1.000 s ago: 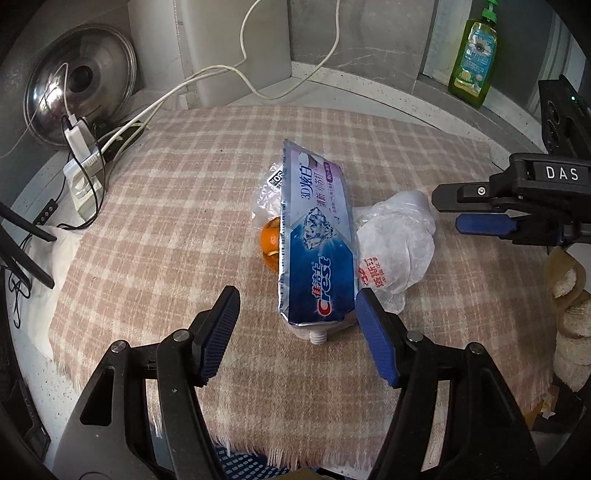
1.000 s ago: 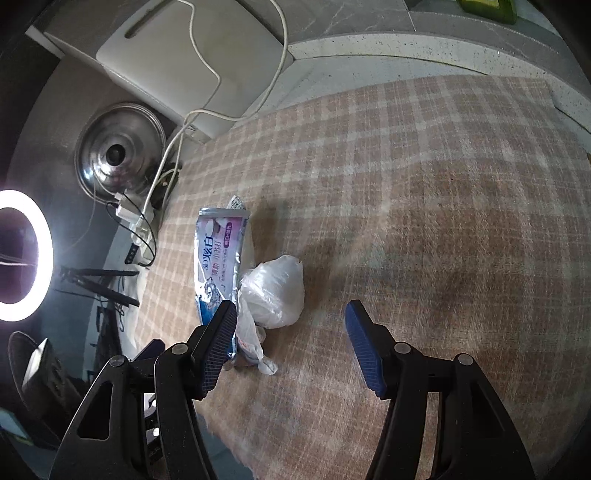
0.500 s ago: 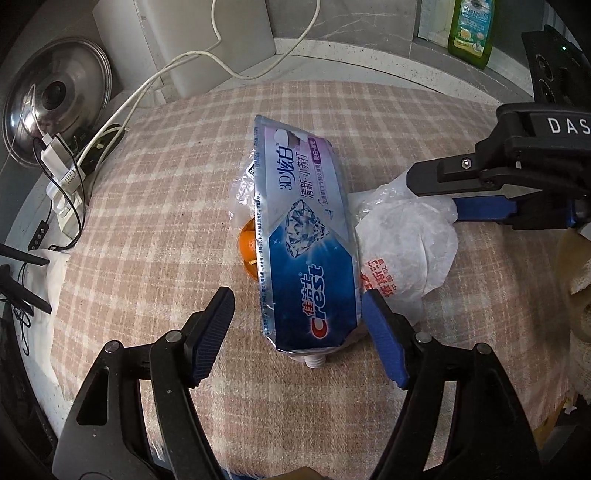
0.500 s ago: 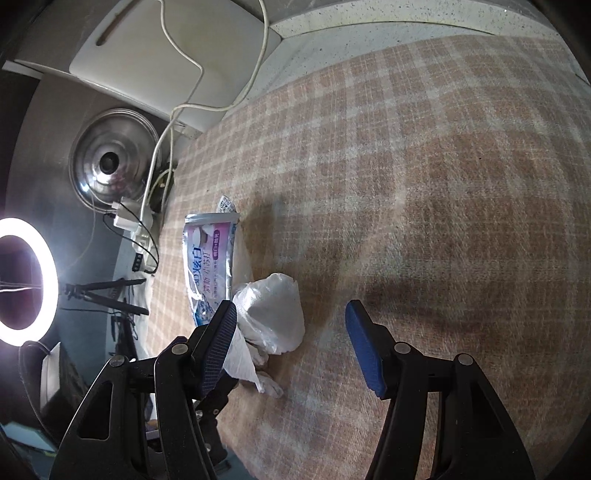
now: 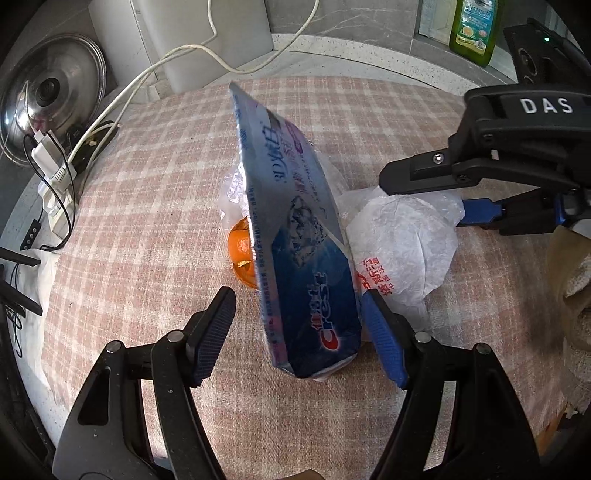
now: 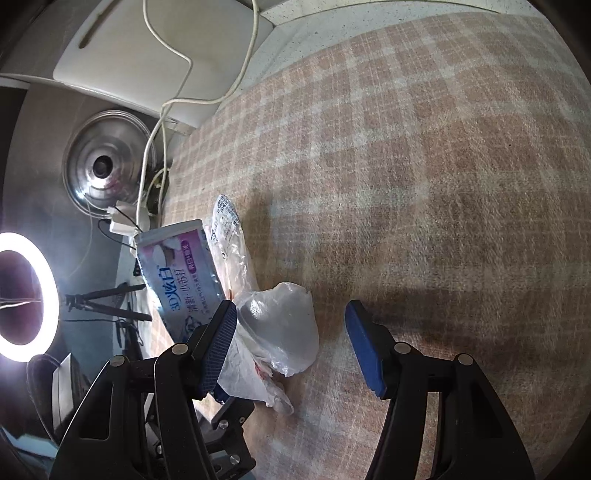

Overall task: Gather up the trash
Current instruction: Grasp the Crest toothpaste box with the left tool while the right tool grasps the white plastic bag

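Note:
A blue Crest toothpaste tube (image 5: 295,236) lies tilted up on one long edge on the plaid cloth, its cap end between the fingers of my open left gripper (image 5: 299,325); the right finger touches it. Orange peel (image 5: 242,258) and a clear wrapper (image 5: 231,192) lie under its left side. A crumpled white plastic bag (image 5: 402,243) lies to its right. My right gripper (image 6: 291,343) is open, with the bag (image 6: 280,325) between its fingers near the left one. The tube also shows in the right wrist view (image 6: 181,273).
A steel pot lid (image 5: 51,99), a charger with white cables (image 5: 51,162) and a white board (image 6: 155,55) sit beyond the cloth's left and far edges. A green soap bottle (image 5: 474,26) stands at the back right. The plaid cloth (image 6: 424,166) stretches right.
My left gripper has moved forward around the tube's cap end, and the tube has tipped up on its edge. My right gripper has moved closer to the white bag.

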A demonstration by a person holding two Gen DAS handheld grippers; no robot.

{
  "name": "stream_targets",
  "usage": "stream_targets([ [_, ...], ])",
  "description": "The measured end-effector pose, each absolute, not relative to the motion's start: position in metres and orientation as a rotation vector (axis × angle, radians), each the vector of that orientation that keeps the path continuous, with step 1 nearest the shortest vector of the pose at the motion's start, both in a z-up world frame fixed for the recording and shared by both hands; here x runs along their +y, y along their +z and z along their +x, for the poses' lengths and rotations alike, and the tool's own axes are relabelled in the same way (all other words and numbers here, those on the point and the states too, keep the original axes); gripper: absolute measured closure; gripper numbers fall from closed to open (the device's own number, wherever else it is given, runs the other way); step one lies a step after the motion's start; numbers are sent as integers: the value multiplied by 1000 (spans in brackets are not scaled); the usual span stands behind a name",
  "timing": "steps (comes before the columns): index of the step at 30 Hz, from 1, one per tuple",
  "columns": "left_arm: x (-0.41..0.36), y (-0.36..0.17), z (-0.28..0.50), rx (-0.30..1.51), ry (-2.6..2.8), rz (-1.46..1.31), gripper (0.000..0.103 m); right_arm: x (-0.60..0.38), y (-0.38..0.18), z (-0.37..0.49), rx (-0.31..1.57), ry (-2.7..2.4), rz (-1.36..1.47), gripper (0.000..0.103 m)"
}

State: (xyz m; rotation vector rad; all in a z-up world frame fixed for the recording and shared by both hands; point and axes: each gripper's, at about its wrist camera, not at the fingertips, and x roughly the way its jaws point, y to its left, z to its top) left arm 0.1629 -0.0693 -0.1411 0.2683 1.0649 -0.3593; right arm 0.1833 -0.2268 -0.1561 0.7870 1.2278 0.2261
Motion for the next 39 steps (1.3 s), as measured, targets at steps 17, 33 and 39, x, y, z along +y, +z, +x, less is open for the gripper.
stream_targets([
  [17, -54, -123, 153, 1005, -342, 186, 87, -217, -144, 185, 1203, 262, 751, 83],
  [33, -40, -100, 139, 949, -322, 137, 102, -223, -90, 175, 1025, 276, 567, 88],
  [39, -26, -92, 134, 936, -301, 96, 102, -231, -74, 166, 986, 277, 566, 88],
])
